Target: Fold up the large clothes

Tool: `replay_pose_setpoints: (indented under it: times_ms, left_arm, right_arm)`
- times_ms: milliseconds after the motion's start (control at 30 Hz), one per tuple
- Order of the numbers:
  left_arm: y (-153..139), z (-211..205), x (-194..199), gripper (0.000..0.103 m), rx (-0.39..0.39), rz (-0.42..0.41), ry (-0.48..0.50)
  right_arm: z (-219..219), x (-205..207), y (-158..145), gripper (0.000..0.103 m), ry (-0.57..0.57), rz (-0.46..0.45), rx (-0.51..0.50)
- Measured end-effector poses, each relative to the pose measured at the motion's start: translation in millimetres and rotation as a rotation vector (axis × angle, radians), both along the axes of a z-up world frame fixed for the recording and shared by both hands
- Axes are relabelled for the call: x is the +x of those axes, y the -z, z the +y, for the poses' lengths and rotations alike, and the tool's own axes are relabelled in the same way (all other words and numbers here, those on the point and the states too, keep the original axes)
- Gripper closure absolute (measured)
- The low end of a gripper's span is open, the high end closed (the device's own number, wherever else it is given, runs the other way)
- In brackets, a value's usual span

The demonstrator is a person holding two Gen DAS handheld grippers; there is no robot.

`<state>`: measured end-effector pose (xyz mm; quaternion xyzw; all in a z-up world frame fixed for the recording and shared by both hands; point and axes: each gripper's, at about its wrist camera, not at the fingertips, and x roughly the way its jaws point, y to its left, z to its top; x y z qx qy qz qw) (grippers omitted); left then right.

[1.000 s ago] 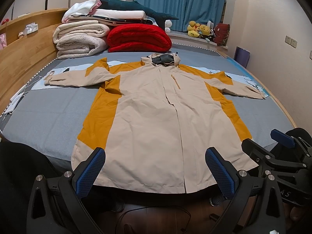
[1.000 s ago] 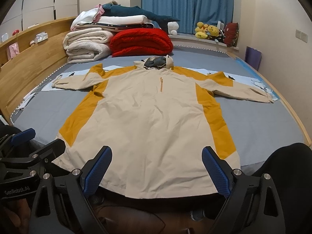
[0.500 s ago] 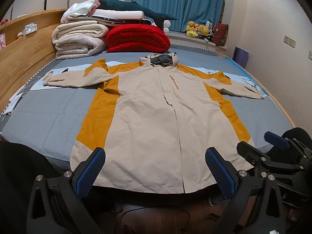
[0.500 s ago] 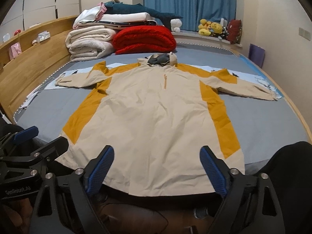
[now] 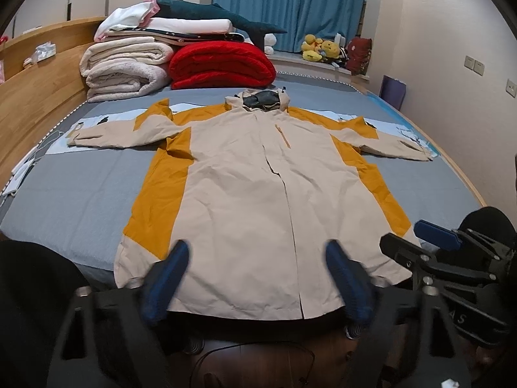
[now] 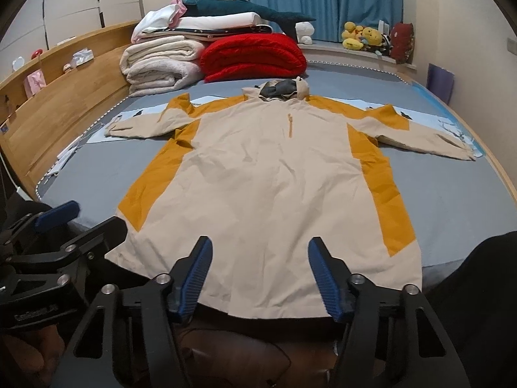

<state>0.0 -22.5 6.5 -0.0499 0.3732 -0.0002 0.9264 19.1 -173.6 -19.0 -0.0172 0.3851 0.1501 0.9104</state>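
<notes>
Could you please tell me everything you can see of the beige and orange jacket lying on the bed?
The jacket is a long hooded coat of thin, lightly creased fabric, beige with mustard-orange panels down both sides and over the shoulders. It lies flat, front up, closed down the middle, on the grey bed, both sleeves spread straight out. The hood, dark-lined, points toward the folded blankets. A short orange zip sits on the chest. The hem hangs at the near bed edge. Nothing grips it.
</notes>
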Motion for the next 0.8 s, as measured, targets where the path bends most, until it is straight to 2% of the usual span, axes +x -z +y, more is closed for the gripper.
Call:
replay_pose_setpoints:
  times_ms: [33, 133, 300, 433, 500, 567, 633, 800]
  left_arm:
    - [-1.5, -0.8, 0.0, 0.040, 0.008, 0.000, 0.003]
    - [-8.3, 0.1, -1.7, 0.053, 0.024, -0.010, 0.005]
    - [-19.8, 1.5, -0.8, 0.059, 0.022, 0.017, -0.022]
    - [-29.9, 2.3, 0.4, 0.059, 0.033, -0.020, -0.026]
    - [-31.2, 4.6, 6.2, 0.063, 0.059, -0.042, -0.029]
    - [-30.3, 8.4, 16.6, 0.073, 0.090, -0.048, -0.043]
    - [-29.6, 17.3, 34.7, 0.083, 0.068, -0.033, -0.050]
    - [-38.6, 35.5, 79.4, 0.083, 0.018, -0.030, -0.062]
  right_arm:
    - [-0.1, 0.5, -0.8, 0.045, -0.003, 0.004, 0.006]
    - [-2.4, 0.9, -4.4, 0.049, -0.002, 0.005, 0.024]
    - [-7.5, 1.9, -14.7, 0.049, 0.000, -0.005, 0.045]
    - [-12.4, 3.9, -24.0, 0.050, 0.008, -0.026, 0.048]
    - [-13.7, 7.1, -28.2, 0.055, 0.022, -0.031, 0.040]
    - [-16.9, 12.1, -32.7, 0.060, 0.038, -0.027, 0.044]
    - [-20.7, 20.2, -39.0, 0.062, 0.055, -0.037, 0.052]
    - [-21.3, 66.6, -56.4, 0.063, 0.072, -0.072, 0.062]
